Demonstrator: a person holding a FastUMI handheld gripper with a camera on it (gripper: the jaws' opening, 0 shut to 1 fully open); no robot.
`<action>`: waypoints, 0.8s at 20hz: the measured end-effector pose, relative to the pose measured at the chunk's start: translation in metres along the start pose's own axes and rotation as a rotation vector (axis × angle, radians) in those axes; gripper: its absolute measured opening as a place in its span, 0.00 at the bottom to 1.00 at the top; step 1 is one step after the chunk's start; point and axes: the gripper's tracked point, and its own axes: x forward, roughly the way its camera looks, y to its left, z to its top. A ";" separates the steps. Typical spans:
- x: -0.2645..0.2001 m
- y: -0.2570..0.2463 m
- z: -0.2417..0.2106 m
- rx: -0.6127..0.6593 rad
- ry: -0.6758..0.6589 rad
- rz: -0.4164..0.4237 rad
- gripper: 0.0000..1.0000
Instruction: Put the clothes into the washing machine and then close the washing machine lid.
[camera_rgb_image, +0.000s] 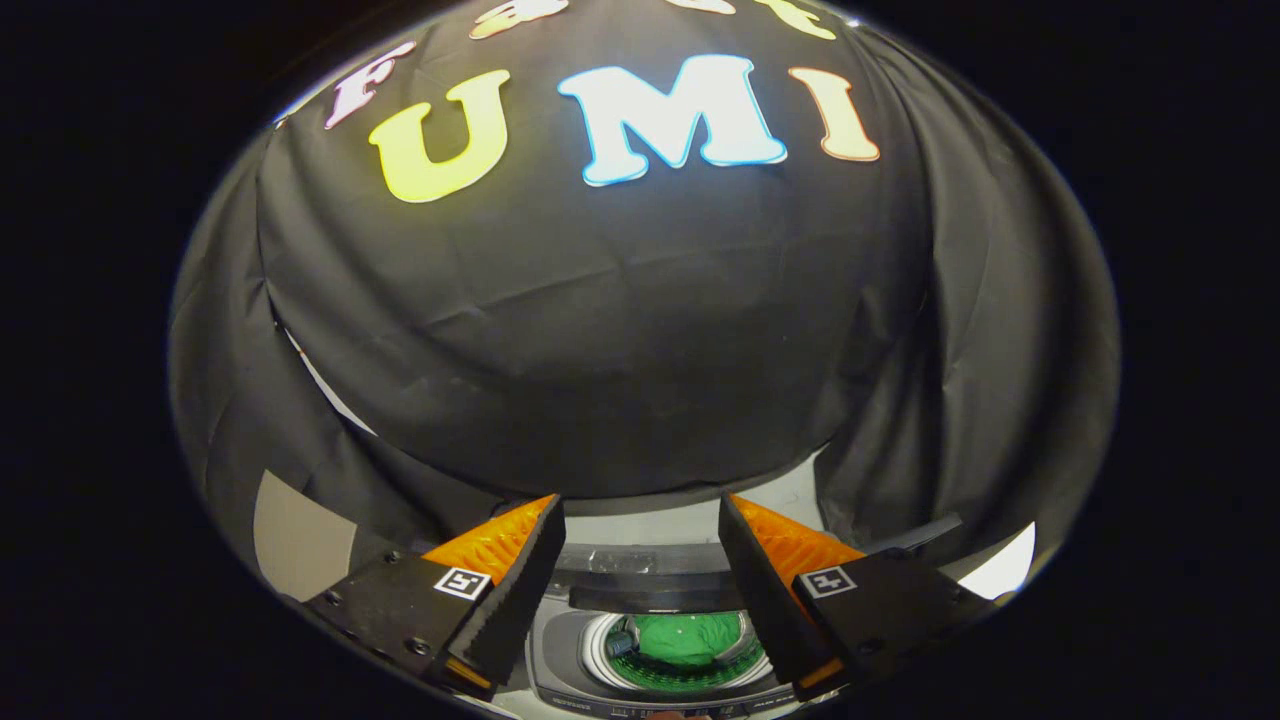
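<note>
Gripper view puts your gripper nearest, its 2 fingers spread apart and holding nothing. Between and below them sits the washing machine, a grey top-loader with a round, ribbed drum opening. Soft green clothes lie crumpled inside that drum, so loading looks done. Just beyond the opening, on the far side, the dark lid appears raised, its long edge running left to right across your fingers. That is the relation your next move likely turns on: the lid lies ahead and below, so you would reach down and forward. Farther off hangs wrinkled black cloth.
</note>
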 end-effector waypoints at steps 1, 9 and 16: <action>0.005 -0.002 -0.005 -0.015 0.026 -0.011 0.96; 0.015 -0.003 -0.022 -0.045 0.091 -0.014 0.96; 0.005 -0.001 -0.026 -0.071 -0.005 0.013 0.97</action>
